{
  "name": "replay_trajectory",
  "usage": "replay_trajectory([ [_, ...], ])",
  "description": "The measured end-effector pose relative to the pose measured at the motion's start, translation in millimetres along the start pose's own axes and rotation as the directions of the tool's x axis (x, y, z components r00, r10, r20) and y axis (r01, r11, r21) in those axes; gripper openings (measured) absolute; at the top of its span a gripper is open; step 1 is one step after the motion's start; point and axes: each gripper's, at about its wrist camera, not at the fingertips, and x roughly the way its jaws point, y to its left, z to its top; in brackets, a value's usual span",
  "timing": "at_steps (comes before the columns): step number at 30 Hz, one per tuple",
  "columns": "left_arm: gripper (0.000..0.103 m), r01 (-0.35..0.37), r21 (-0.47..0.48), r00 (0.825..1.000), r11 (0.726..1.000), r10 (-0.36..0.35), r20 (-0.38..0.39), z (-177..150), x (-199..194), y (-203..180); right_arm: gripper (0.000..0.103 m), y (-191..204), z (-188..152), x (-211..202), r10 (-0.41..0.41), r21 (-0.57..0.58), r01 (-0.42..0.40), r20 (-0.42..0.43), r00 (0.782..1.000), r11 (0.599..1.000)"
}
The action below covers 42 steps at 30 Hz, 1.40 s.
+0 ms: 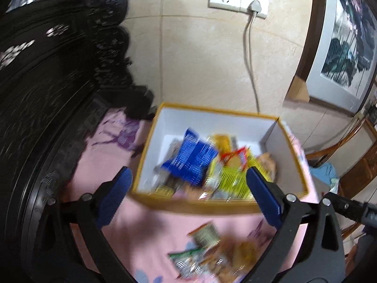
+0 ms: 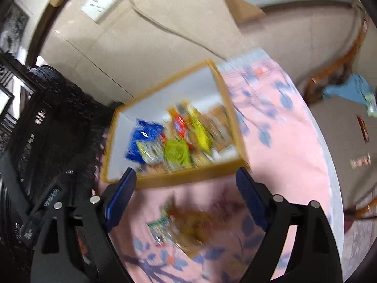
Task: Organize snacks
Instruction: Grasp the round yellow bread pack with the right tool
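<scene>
Left wrist view: the left gripper [image 1: 188, 184] is seen spread wide and empty, as is the right gripper [image 2: 186, 181]. Most wrapped snack packets [image 1: 200, 165] are gathered in the yellow-rimmed white cardboard box [image 1: 212, 206]; a few loose packets [image 1: 212, 254] are left on the pink floral tablecloth [image 1: 150, 226].

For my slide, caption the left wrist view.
Open left tool above a yellow-rimmed box of snack packets; loose packets lie on the pink cloth.
</scene>
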Motion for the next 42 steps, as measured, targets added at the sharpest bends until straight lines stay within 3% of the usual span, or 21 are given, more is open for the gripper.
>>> replay_trajectory([
  [5,0.099,-0.019,-0.020,0.998,1.000,0.018,-0.063,-51,-15,27,0.087,-32,-40,28,0.006,0.126,0.014,-0.156,0.988,0.992],
  [14,0.099,-0.071,-0.060,0.983,0.996,0.059,-0.176,-127,-28,66,0.087,-22,-78,77,0.034,0.114,0.007,-0.351,0.936,0.993],
  [30,0.099,-0.091,-0.100,0.977,0.991,0.069,-0.204,-134,-27,82,0.087,-13,-68,138,0.043,0.125,0.015,-0.452,0.891,0.992],
  [34,0.099,-0.099,-0.117,0.974,0.988,0.072,-0.216,-136,-24,86,0.087,-9,-70,143,0.036,0.084,0.003,-0.446,0.894,0.996],
  [36,0.099,-0.097,-0.117,0.973,0.988,0.070,-0.218,-136,-24,87,0.078,-8,-71,144,0.036,0.059,-0.011,-0.443,0.896,0.998],
  [38,0.099,-0.095,-0.109,0.972,0.989,0.069,-0.223,-136,-23,86,0.061,-9,-73,145,0.029,0.033,-0.016,-0.447,0.894,0.999],
  [42,0.099,-0.077,-0.081,0.970,0.994,0.056,-0.237,-136,-18,77,0.055,-19,-75,139,0.052,0.070,-0.023,-0.430,0.901,0.997],
])
